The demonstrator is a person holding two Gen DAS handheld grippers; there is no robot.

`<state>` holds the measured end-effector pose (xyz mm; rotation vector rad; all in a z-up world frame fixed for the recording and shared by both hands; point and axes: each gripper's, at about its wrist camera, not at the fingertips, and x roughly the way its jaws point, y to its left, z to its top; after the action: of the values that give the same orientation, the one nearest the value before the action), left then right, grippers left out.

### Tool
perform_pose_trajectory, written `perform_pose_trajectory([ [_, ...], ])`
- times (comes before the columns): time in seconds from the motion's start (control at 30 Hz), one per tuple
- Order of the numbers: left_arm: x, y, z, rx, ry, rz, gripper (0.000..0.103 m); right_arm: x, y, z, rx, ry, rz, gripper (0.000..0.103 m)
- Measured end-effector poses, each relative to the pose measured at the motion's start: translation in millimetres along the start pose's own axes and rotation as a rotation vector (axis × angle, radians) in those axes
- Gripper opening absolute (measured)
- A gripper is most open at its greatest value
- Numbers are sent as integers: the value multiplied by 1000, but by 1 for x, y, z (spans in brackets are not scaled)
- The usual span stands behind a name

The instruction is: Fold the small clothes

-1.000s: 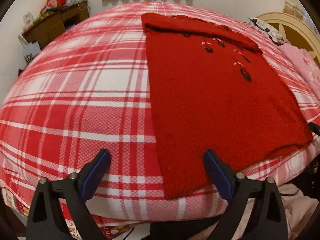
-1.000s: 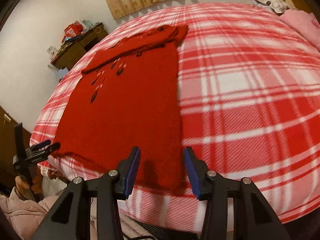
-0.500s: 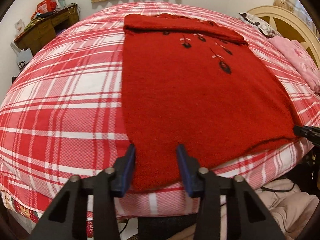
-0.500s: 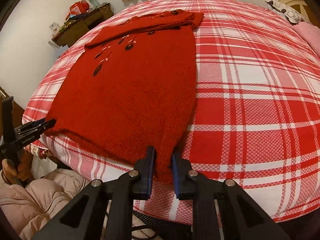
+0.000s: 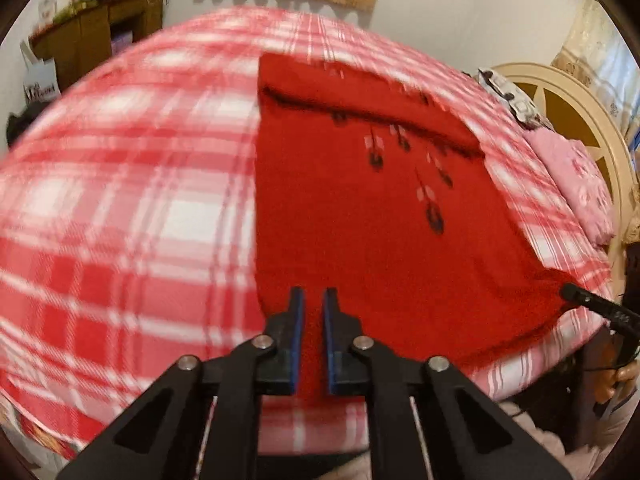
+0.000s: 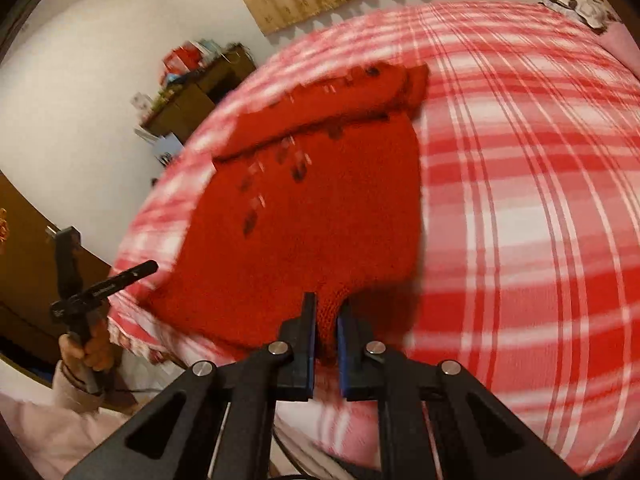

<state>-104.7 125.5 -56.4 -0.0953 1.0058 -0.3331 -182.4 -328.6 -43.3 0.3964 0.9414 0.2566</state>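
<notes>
A red knitted sweater (image 5: 360,232) is lying flat on a red-and-white plaid bed (image 5: 132,208), its collar end at 12 o'clock and its hem at the near edge, as a person is working a gripper in each hand to fold it. At the hem's left corner, toward 6 o'clock in the left wrist view, the left gripper (image 5: 313,300) is pinching the knit, its blue pads drawn close with red fabric between them. At the opposite corner, the right gripper (image 6: 327,312) is clamping a puckered tuft of the hem, which is rising slightly off the bed in the right wrist view. Each tool is showing in the other's picture, at about 4 o'clock in the left view and 8 o'clock in the right. A dark wooden desk (image 5: 100,36) is standing against the wall at 10 o'clock, a pink pillow (image 5: 576,184) is resting by the cream headboard (image 5: 580,108) at 3 o'clock.

Judging by the two corner holds, the step in hand is carrying the hem up toward the folded sleeves. Doing it well probably means lifting both corners together at equal height, keeping the hem taut between them, and laying it down square to the side edges; the loose knit is likely to stretch or sag if one side is leading.
</notes>
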Motion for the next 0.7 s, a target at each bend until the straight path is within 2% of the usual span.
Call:
perform_pose_trajectory([
  [0.1, 2, 0, 33, -3, -32, 19, 9, 15, -4, 37, 6, -32, 1, 8],
  [0.2, 13, 1, 63, 18, -64, 116, 9, 37, -16, 66, 60, -41, -9, 8],
  [0.27, 11, 3, 72, 29, -82, 116, 9, 55, -22, 80, 75, -47, -34, 8],
  [0.33, 5, 3, 74, 63, -104, 110, 17, 72, -31, 90, 103, -48, -54, 8],
  [0.37, 2, 4, 71, 77, -107, 109, 36, 80, -37, 94, 121, -44, -66, 8],
  [0.4, -1, 5, 68, 90, -106, 112, 62, 90, -42, 96, 134, -36, -82, 8],
  [0.43, -4, 8, 60, 100, -108, 111, 72, 100, -46, 98, 140, -22, -101, 8],
  [0.47, -6, 9, 55, 102, -108, 105, 75, 106, -49, 99, 144, -8, -106, 8],
  [0.6, -6, 12, 22, 40, -18, -16, 75, 118, -50, 95, 120, 7, -115, 8],
  [0.7, 24, 17, -9, -74, 148, -116, 73, 117, -48, 95, 107, 8, -124, 8],
])
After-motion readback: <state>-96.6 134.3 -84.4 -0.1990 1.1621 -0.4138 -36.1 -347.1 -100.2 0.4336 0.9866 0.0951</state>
